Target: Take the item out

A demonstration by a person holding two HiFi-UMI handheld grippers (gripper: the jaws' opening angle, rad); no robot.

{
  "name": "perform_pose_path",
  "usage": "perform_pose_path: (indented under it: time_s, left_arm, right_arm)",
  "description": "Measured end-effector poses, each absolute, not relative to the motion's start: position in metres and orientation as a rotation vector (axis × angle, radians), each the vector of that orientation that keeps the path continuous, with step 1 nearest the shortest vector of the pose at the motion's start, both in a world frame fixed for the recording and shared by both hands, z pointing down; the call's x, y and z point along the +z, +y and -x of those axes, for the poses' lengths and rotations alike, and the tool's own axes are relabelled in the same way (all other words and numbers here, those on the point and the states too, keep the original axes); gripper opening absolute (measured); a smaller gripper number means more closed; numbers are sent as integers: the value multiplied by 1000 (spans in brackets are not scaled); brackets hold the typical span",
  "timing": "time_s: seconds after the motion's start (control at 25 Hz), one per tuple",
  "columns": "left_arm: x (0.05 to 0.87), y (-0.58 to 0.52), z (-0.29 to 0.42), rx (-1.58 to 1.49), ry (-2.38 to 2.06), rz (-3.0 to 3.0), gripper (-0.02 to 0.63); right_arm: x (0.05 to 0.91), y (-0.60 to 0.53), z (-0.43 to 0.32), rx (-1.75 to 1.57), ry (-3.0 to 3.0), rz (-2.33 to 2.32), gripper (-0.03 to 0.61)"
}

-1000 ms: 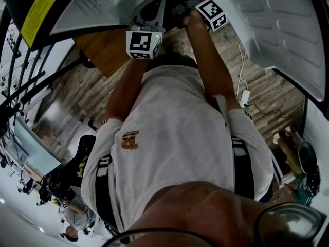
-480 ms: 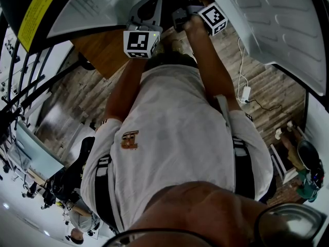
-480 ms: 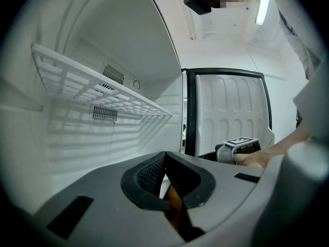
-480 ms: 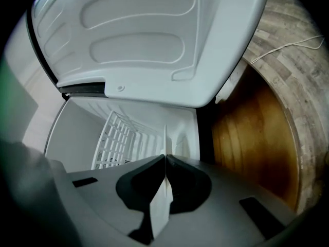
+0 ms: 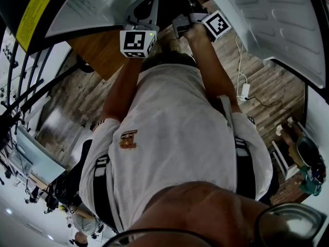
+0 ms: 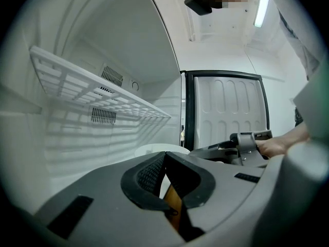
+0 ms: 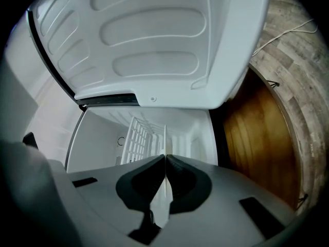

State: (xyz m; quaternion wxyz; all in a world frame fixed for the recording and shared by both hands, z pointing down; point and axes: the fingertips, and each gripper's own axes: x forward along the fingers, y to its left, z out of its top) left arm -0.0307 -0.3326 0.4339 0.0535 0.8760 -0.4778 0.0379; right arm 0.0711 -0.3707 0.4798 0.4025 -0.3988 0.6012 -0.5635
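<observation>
**White item clamped edge-on in the right gripper [image 7: 165, 158], just beyond the left gripper's tips [image 6: 164, 157]**

Far left, a wire shelf [image 6: 103, 94] juts from the refrigerator's inner wall [image 6: 61, 153], high above both tools. Nothing shows on it.

Below the shelf, the left gripper points into the cabinet. Its jaws are together at the tips, and nothing is seen pinched between them.

Just beyond those tips lies the white item [image 6: 154, 149]. It is round, flat and plate-like, and it lies level. Its exact kind cannot be told, nor whether it rests on a surface or hangs clear.

To the right of the item, the right gripper comes in from the door side, carried by a hand [image 6: 272, 146]. It points left at the item's right rim. In the right gripper view a thin white edge runs straight through the closed pads, so these jaws are judged clamped on that rim.

Far right, the refrigerator door [image 6: 229, 112] stands open.

Finding: the coming move turns on the item's flat plane lying in line with the right jaws. The right hand is the one on the item, while the left gripper is close in front of it but empty. The way out is toward the near side, through the door opening. The item should be kept level and below the shelf. A one-sided rim grip may let it droop.
</observation>
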Motion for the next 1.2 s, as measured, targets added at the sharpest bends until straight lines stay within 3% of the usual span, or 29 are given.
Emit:
perform_pose_path:
  time_s: [1.2]
  left_arm:
    - [420, -313, 51, 97, -1474, -2677, 18]
  right_arm:
    - [468, -336, -57, -1429, 1485, 959, 37]
